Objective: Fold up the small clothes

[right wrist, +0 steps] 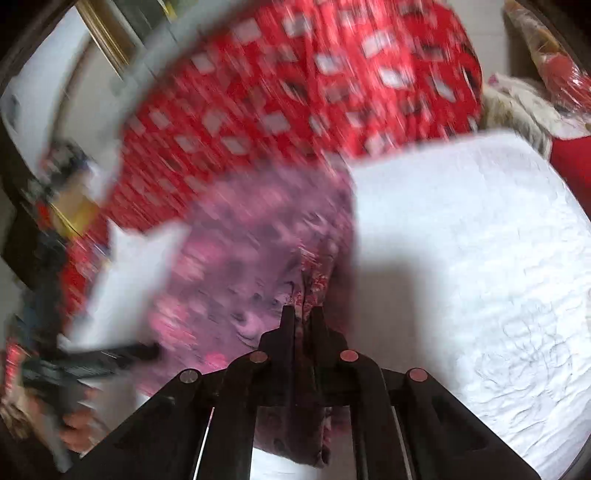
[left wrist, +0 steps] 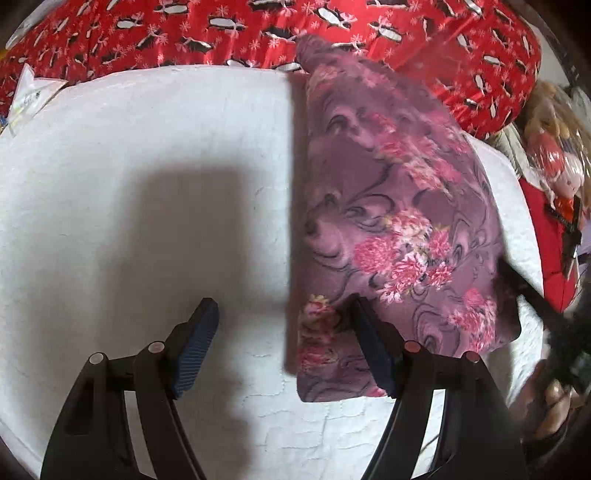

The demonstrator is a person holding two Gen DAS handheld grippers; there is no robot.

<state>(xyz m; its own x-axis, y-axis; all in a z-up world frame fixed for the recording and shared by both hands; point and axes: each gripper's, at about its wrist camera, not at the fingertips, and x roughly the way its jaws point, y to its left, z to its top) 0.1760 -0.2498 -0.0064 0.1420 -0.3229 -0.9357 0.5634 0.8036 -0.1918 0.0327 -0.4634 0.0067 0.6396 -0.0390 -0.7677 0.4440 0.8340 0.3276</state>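
A purple floral garment (left wrist: 391, 206) lies lifted and partly folded over the right part of a white quilted surface (left wrist: 129, 184). My left gripper (left wrist: 282, 314) is open; its right finger sits under the garment's near edge, its left finger over bare quilt. In the blurred right wrist view, my right gripper (right wrist: 303, 314) is shut on a bunched edge of the garment (right wrist: 258, 236) and holds it above the white surface (right wrist: 461, 240). The right gripper also shows in the left wrist view (left wrist: 532, 291), at the garment's right edge.
A red patterned bedspread (left wrist: 258, 33) lies behind the white surface. A white paper or packet (left wrist: 29, 96) sits at the far left. A doll and red items (left wrist: 554, 147) are at the right. The left gripper and hand show at the lower left of the right wrist view (right wrist: 74, 369).
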